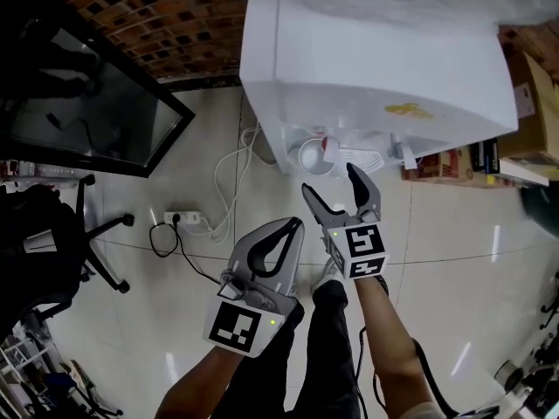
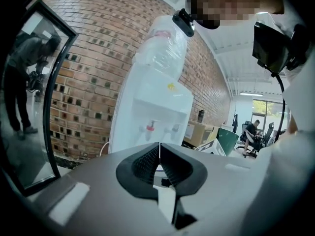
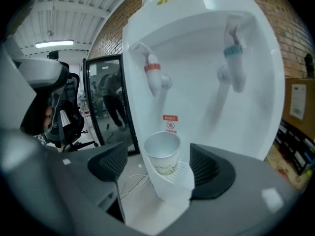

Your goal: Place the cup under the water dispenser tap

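Well, cup parked under the red tap, right gripper clear of it

Right then: the cup (image 3: 162, 154) stood upright on the drip tray (image 3: 175, 193) of the water dispenser (image 1: 376, 59), mouth up, directly below the red tap (image 3: 152, 69) and left of the blue tap (image 3: 234, 53). It lay straight ahead of the right gripper (image 1: 330, 182), on its far side. That gripper's jaws stood wide apart, one either side of the cup's line, with the pads off its wall and nothing held. The left gripper (image 1: 293, 225) hung nearer the person and further left, jaws pressed together on nothing, so the right one was the closer of the two. No worktop was in play: the dispenser stood on a pale tiled floor (image 1: 437, 234) against a brick wall (image 1: 166, 16), with a power strip (image 1: 186, 219) and cables to the left. By my reading, the placing looked done.
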{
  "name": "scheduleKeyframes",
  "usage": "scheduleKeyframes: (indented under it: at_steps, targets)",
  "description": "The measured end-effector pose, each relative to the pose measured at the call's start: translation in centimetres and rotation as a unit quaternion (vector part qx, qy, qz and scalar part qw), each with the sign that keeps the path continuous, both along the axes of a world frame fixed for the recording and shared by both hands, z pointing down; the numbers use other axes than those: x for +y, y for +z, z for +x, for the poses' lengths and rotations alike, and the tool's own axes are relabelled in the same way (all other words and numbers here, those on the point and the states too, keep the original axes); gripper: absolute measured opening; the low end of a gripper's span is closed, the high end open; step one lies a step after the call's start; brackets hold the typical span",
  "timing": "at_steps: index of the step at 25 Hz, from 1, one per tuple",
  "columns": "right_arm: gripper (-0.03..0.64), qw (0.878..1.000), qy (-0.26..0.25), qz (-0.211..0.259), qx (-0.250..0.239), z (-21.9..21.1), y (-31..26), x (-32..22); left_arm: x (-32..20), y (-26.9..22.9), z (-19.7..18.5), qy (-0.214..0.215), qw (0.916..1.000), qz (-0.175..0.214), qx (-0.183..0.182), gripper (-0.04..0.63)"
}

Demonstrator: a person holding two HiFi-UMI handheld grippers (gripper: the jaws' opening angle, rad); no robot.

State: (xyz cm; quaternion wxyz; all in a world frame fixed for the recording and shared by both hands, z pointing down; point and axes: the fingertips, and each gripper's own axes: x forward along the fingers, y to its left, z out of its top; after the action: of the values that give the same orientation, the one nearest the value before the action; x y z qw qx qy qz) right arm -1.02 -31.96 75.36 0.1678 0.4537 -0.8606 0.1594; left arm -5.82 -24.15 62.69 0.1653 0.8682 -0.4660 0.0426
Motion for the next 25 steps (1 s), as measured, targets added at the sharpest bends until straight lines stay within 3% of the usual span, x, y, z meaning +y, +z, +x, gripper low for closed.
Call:
scheduleKeyframes:
  at_steps: [16, 20, 25]
  targets:
    - [0.388, 0.998, -0.010, 0.052, -0.017, -0.5, -19.4, 5.1, 1.4, -11.9, -0.1, -0.018, 0.9989, 0.041, 0.016, 0.000]
    - [0.345, 0.996, -0.009, 0.082, -0.015, -0.4, -25.0, 6.8, 1.9, -15.7, -0.7, -0.020, 0.9981, 0.055, 0.021, 0.000]
    - [0.242, 0.992, -0.001, 0.120, -0.024, 0.1, -32.1, 9.4, 3.6, -20.9, -0.6, -0.004, 0.9963, 0.083, 0.022, 0.000]
